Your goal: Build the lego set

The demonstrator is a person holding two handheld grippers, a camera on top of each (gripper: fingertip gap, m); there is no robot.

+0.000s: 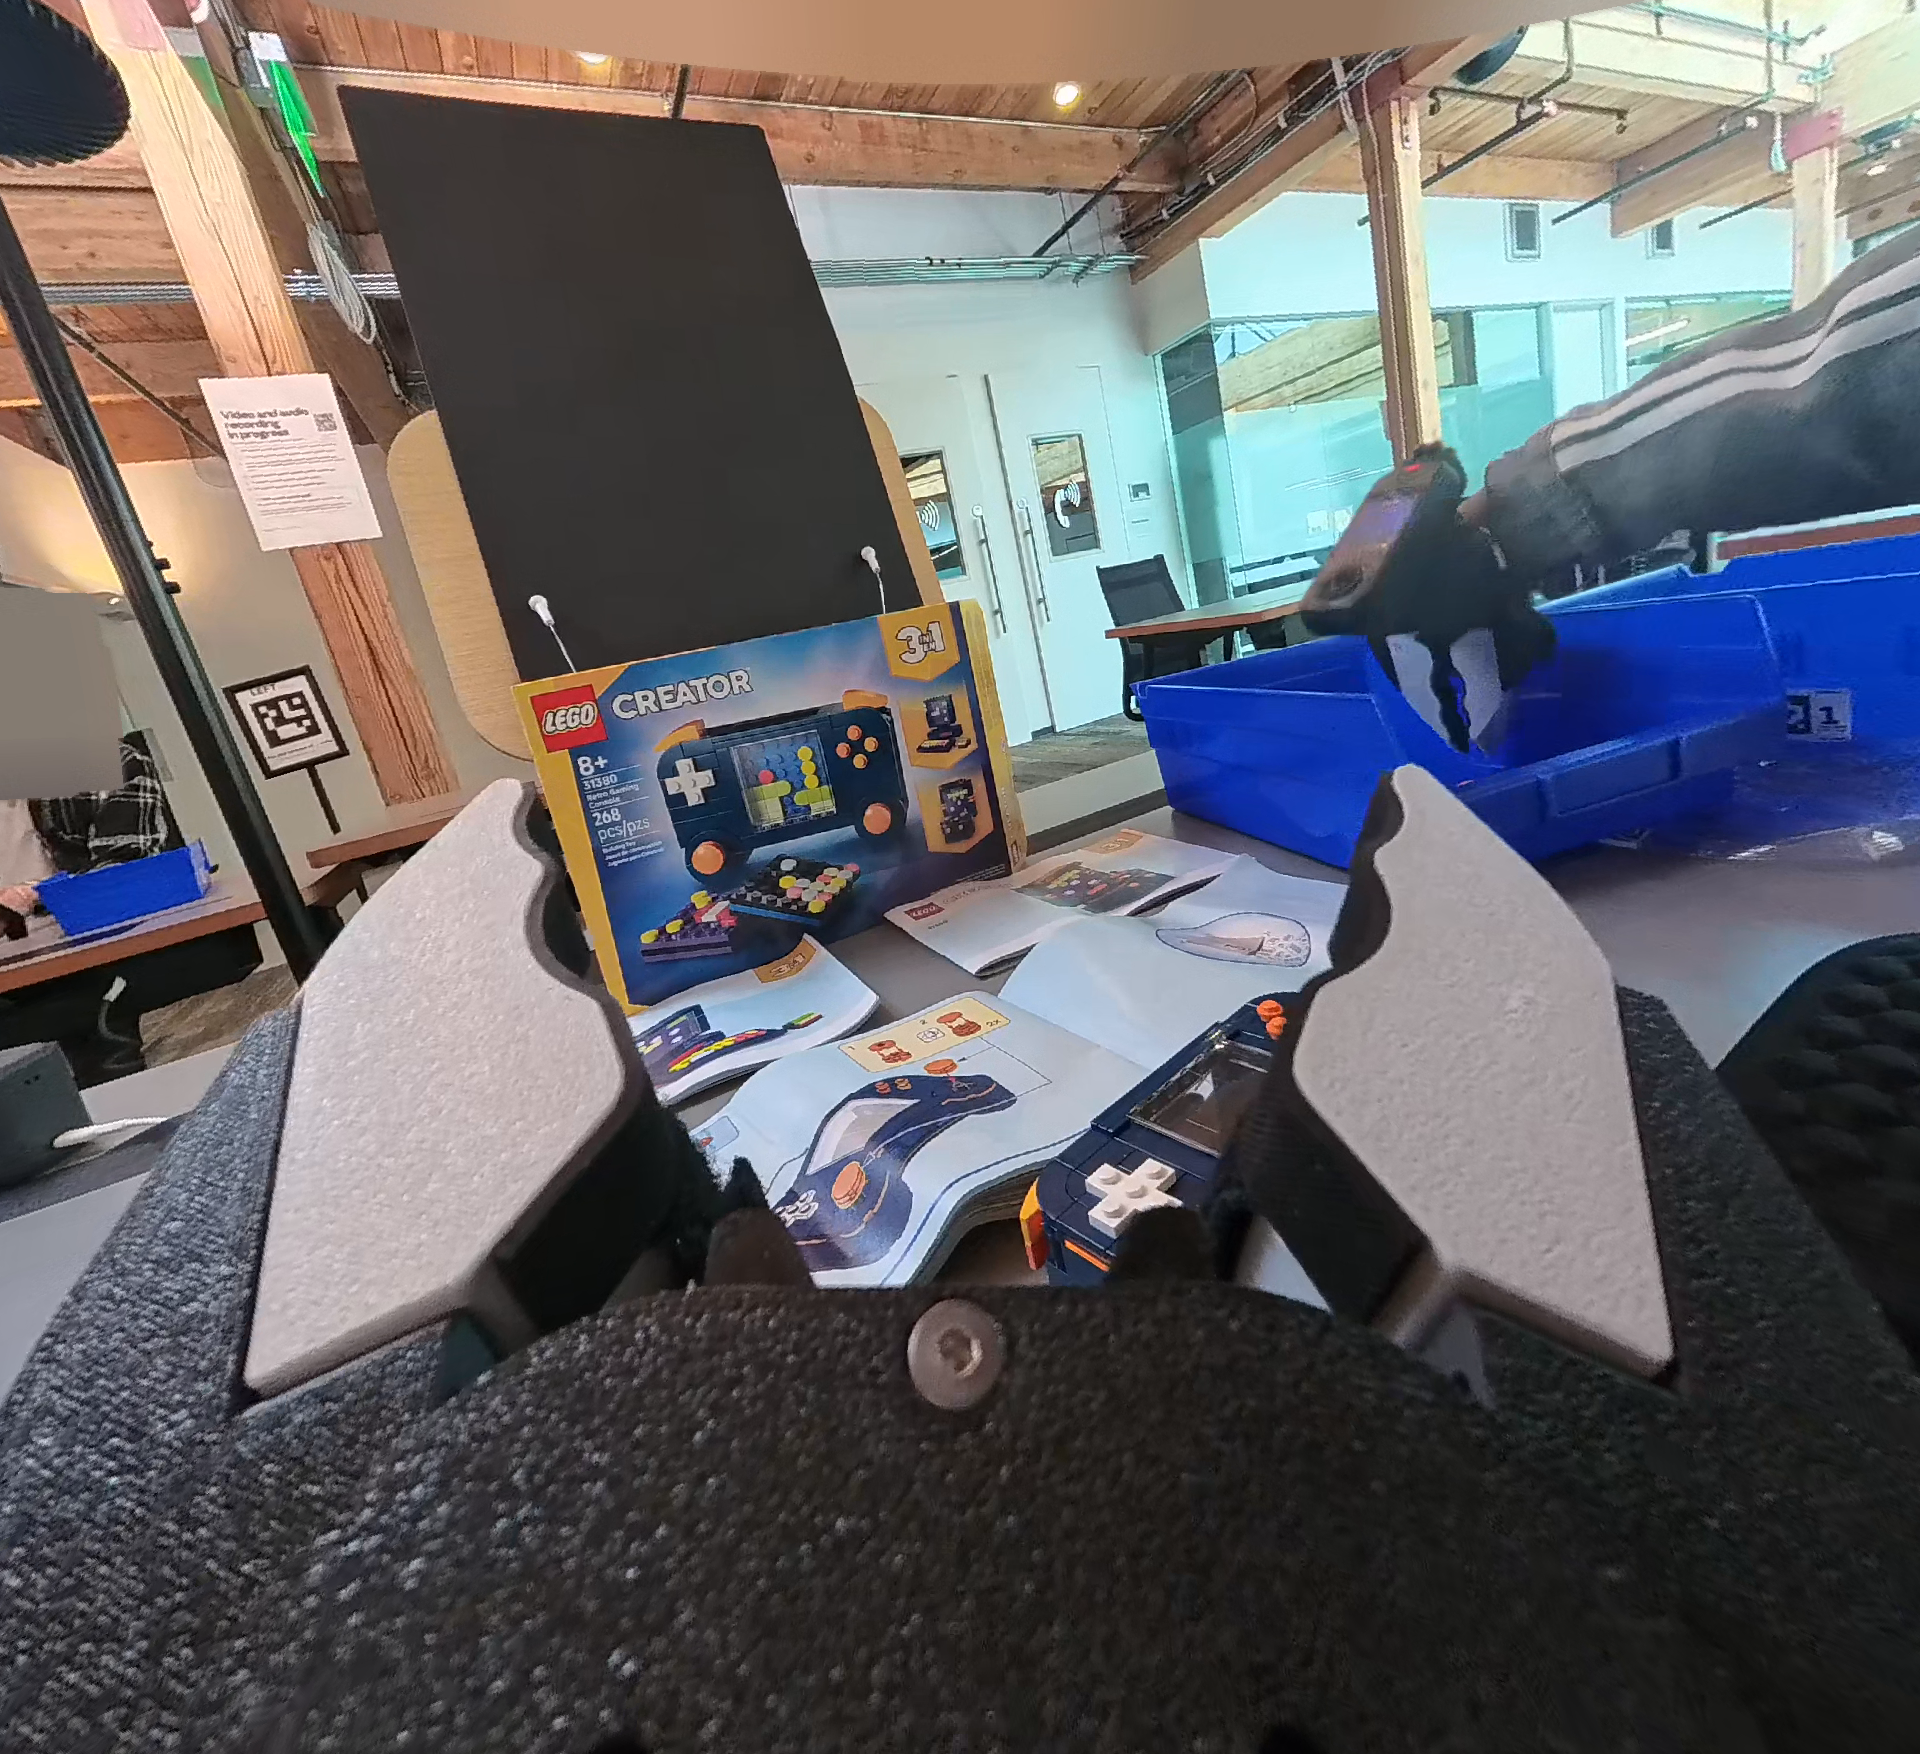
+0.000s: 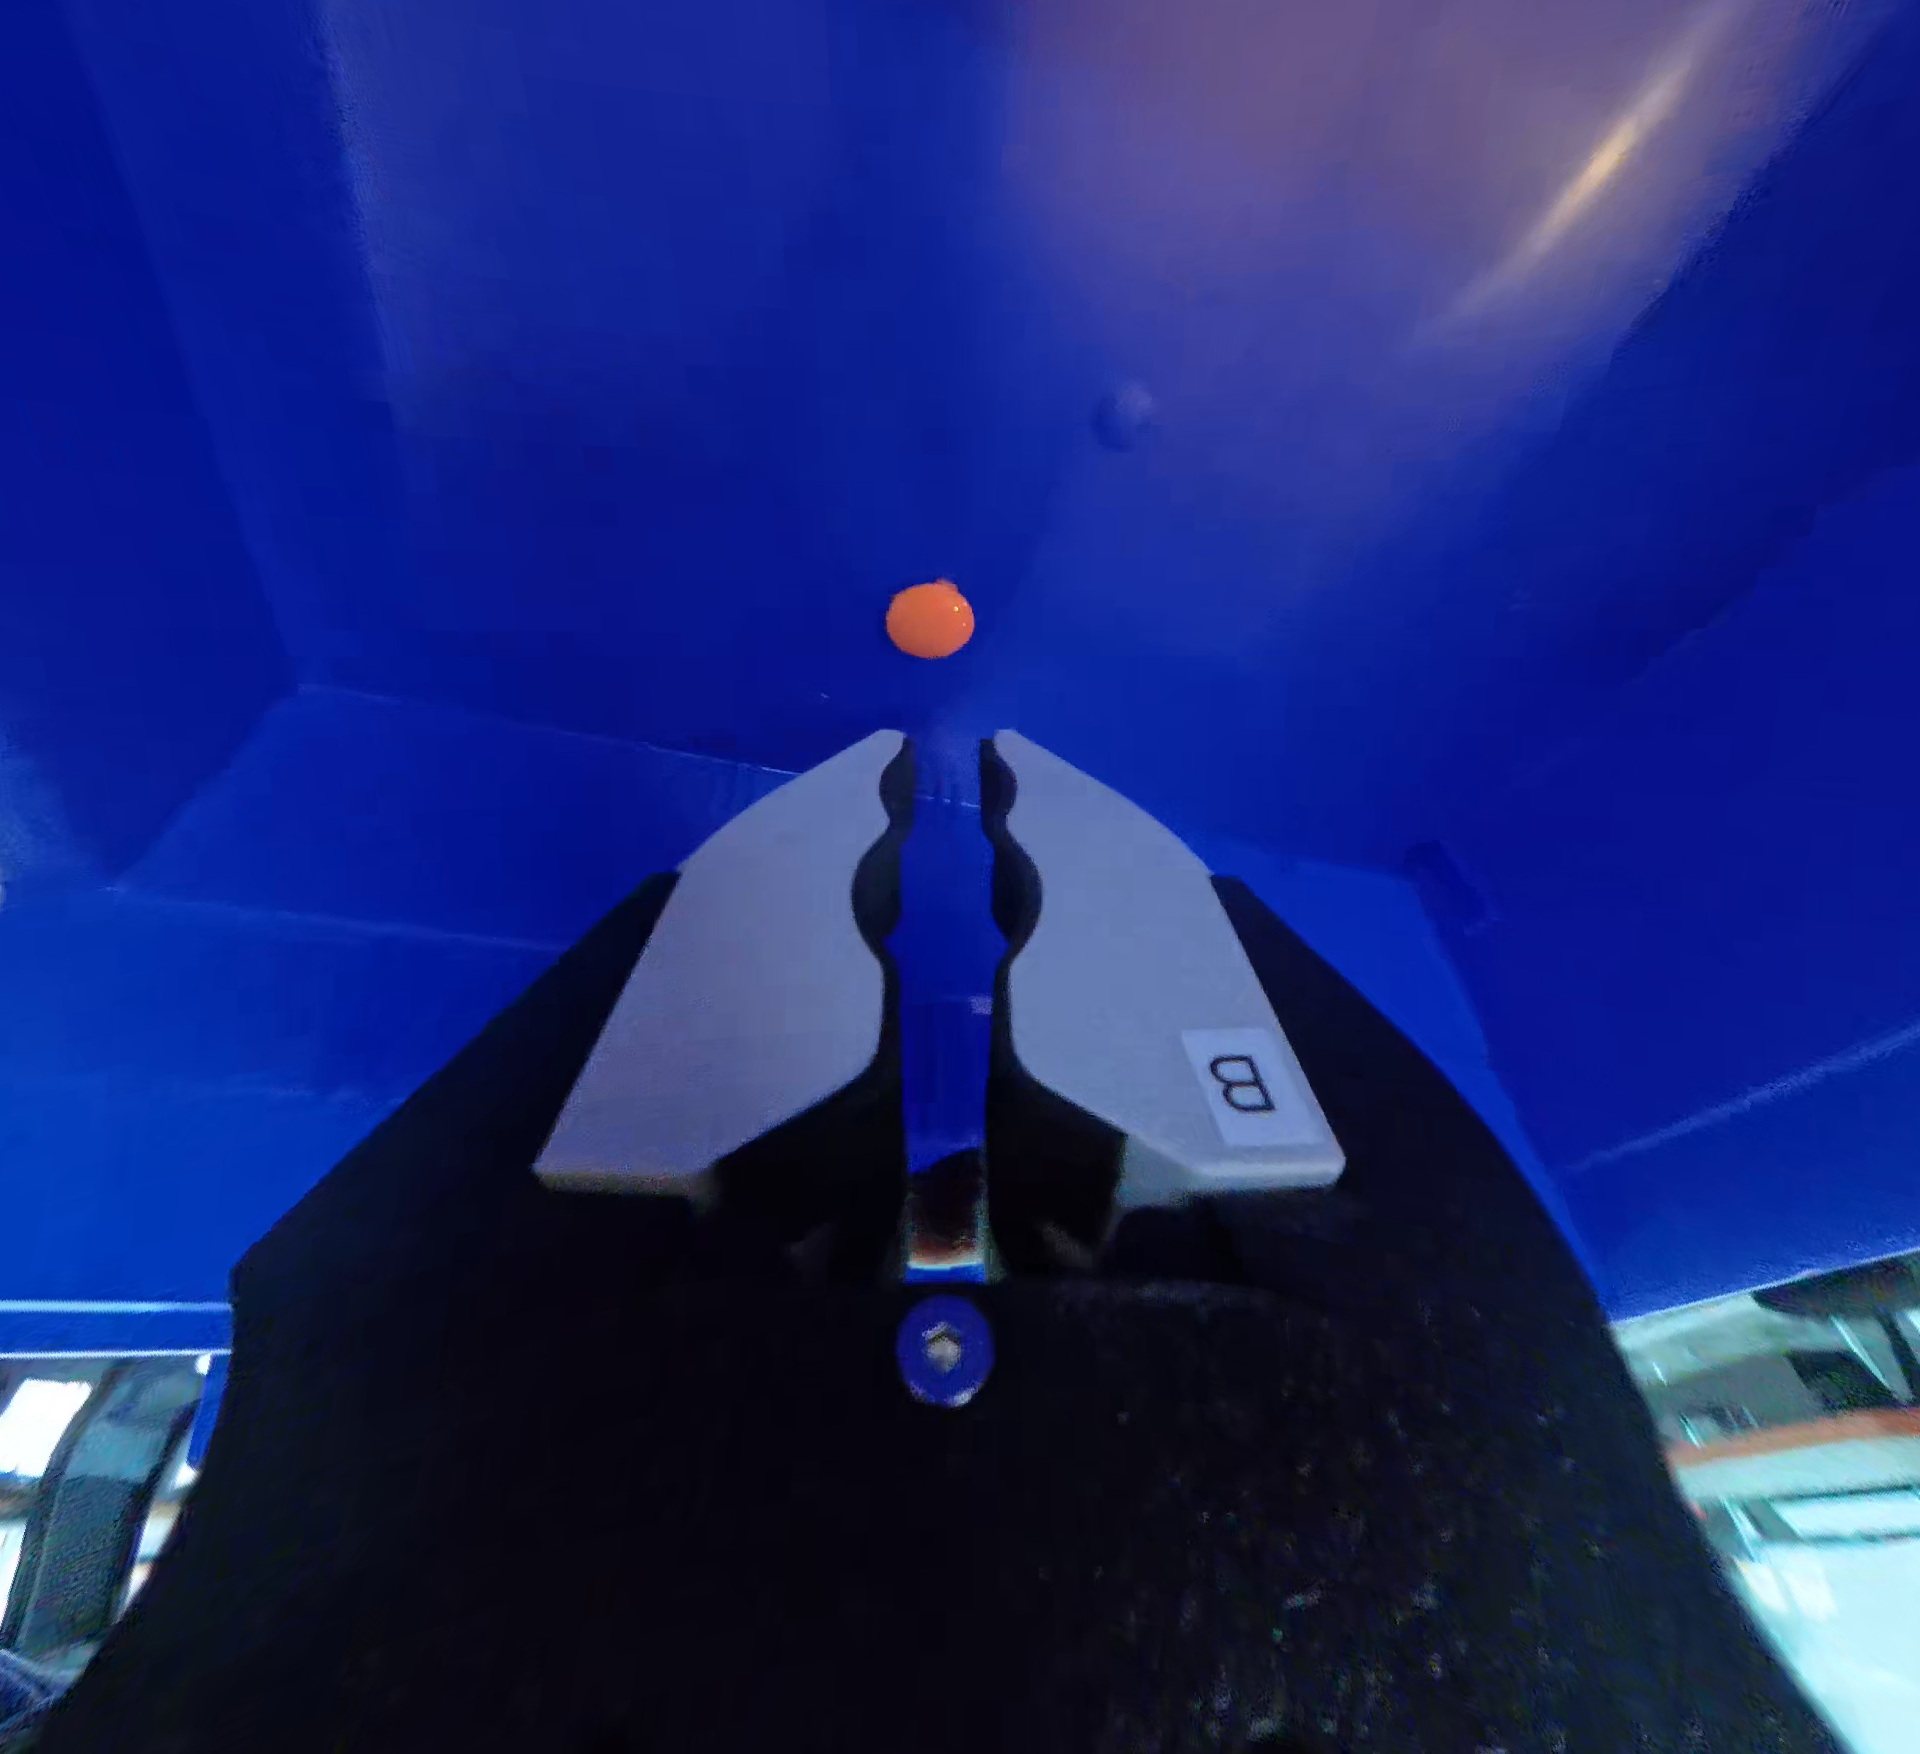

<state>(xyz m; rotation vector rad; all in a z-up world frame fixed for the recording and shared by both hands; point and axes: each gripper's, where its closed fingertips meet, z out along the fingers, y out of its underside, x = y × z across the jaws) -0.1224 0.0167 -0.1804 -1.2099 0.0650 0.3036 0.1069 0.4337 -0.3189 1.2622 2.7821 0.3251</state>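
While the right tool [image 2: 948, 740] points at it, the small round orange piece [image 2: 930, 621] shines.

The right gripper [image 2: 945, 738] points into a blue bin [image 2: 520, 302], whose walls fill the upper frame. Its jaws stand nearly closed, a narrow gap between them, holding nothing. A small orange round piece [image 2: 930, 621] lies just beyond the tips, mid-frame.

An office: glass-walled rooms [image 1: 1340, 416], desks with an office chair [image 1: 1143, 603], exposed timber beams [image 1: 1397, 270].
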